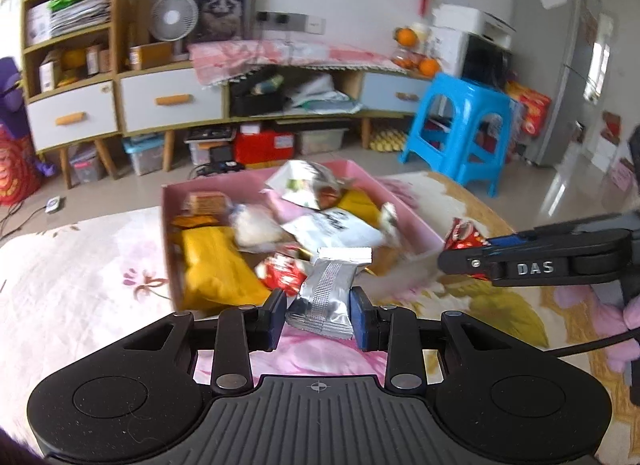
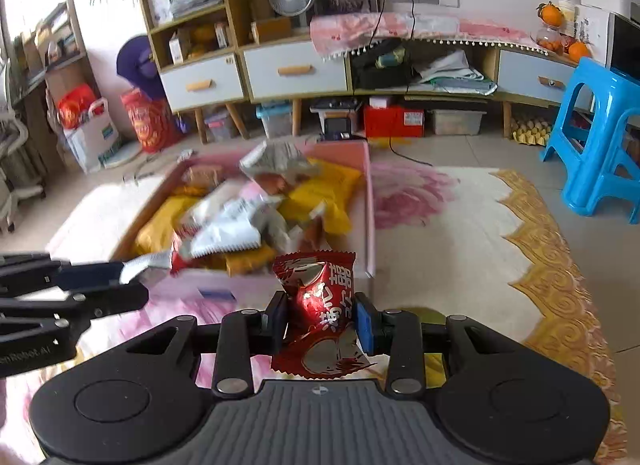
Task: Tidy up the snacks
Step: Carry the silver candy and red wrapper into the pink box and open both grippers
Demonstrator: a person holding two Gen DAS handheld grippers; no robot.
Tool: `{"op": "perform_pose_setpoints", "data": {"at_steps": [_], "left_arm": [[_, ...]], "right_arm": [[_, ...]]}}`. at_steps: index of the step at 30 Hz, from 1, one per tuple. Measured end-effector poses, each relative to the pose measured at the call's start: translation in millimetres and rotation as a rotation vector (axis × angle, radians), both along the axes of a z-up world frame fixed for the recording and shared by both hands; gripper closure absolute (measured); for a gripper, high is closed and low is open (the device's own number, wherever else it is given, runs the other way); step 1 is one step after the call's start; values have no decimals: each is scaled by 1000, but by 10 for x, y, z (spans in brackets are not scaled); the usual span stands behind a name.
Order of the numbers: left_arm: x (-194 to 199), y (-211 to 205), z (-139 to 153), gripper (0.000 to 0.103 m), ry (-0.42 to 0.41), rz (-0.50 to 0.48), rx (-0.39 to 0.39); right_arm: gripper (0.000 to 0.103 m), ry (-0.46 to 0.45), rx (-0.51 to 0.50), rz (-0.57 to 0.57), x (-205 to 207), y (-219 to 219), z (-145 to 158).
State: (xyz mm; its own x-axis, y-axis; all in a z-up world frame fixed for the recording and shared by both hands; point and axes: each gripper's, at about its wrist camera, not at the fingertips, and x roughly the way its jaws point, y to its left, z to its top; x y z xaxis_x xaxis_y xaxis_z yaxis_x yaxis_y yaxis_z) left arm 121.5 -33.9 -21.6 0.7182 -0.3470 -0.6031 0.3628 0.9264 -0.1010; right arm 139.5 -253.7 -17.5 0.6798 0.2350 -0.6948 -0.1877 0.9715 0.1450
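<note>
The pink box (image 1: 404, 201) sat on the flowered cloth (image 1: 80, 265), and it was heaped full! Two yellow packs (image 1: 216, 269) lay inside, one at the near left and one at the far right, with a white printed pouch (image 1: 336, 229) across the middle, a silvery bag (image 1: 312, 185) riding on top, a red wrapper (image 1: 280, 271) near the front edge and a brown biscuit pack (image 1: 206, 201) in the far left corner. The heap was blurred, so a full count couldn't be made.

Two grippers, one snack apiece. The left gripper (image 1: 319, 315) was clamped on a silver foil packet (image 1: 326, 297), held upright just in front of the box's near edge. The right gripper (image 2: 322, 325) was squeezed onto a red candy wrapper (image 2: 320, 305) with white characters, just short of the box's near right corner.

The left wrist view alone caught the tall grey fridge (image 1: 560, 65) beyond the blue stool (image 1: 460, 125). The right wrist view alone took in the red gift bag (image 2: 150, 121) and the egg tray (image 2: 532, 131) on the floor
</note>
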Motion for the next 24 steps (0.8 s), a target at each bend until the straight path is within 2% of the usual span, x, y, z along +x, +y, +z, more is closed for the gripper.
{"op": "perform_pose_setpoints", "data": {"at_steps": [5,10,13,21,24], "left_arm": [[181,114,-21,72,-16,68,-32],[303,145,-71,72,-46,120,-25],[358,150,-90,72,-73,143,-27],[474,136,-196,71,-94,174,-30],[502,141,-217,69,-91,177,-32]], "right_arm": [[77,-39,59,-59,145,41,51],[76,-81,106,-113,305,78,27],[76,-73,120,-126,423,127,-21],[76,-91,152,-146,596,228,-51],[71,-91,155,-140,617,239,-74]]}}
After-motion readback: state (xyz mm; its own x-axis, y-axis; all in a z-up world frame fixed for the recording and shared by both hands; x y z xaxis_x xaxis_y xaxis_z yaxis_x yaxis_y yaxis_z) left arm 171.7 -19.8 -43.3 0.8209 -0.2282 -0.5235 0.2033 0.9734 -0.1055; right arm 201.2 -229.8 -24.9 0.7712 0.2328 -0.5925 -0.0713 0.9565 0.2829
